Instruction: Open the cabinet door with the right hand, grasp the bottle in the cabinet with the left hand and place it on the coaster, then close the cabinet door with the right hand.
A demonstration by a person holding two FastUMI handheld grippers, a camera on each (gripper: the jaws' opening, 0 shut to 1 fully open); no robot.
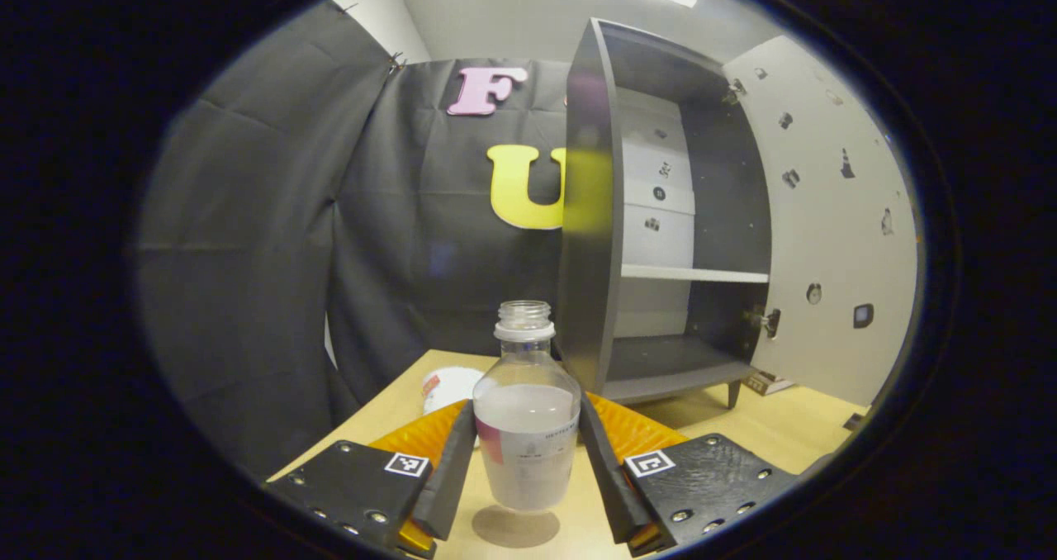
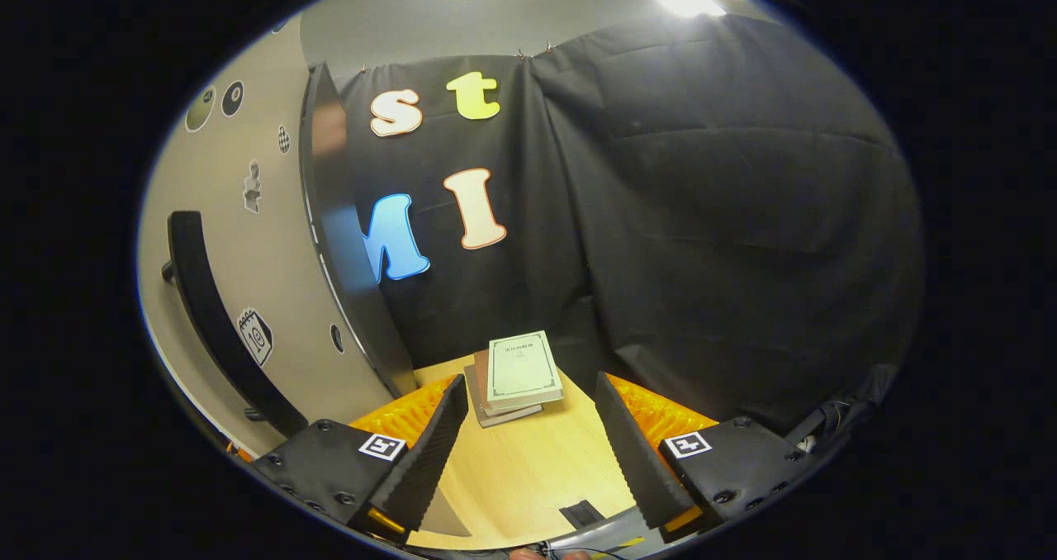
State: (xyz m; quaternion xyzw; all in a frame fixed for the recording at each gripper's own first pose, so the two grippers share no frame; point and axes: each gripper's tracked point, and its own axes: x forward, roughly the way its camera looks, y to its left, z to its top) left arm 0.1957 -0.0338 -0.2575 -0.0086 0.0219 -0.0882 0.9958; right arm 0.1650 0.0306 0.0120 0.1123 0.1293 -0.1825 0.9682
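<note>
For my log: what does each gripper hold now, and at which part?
The left gripper holds the bottle by its lower body, one finger on each side. The right gripper is open and holds nothing.

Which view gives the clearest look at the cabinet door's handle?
The right gripper view: the black bar handle runs down the door's outer face, close on the left. The left gripper view looks at the open door's inner side, with hinges and stickers, so the handle is hidden there.
</note>
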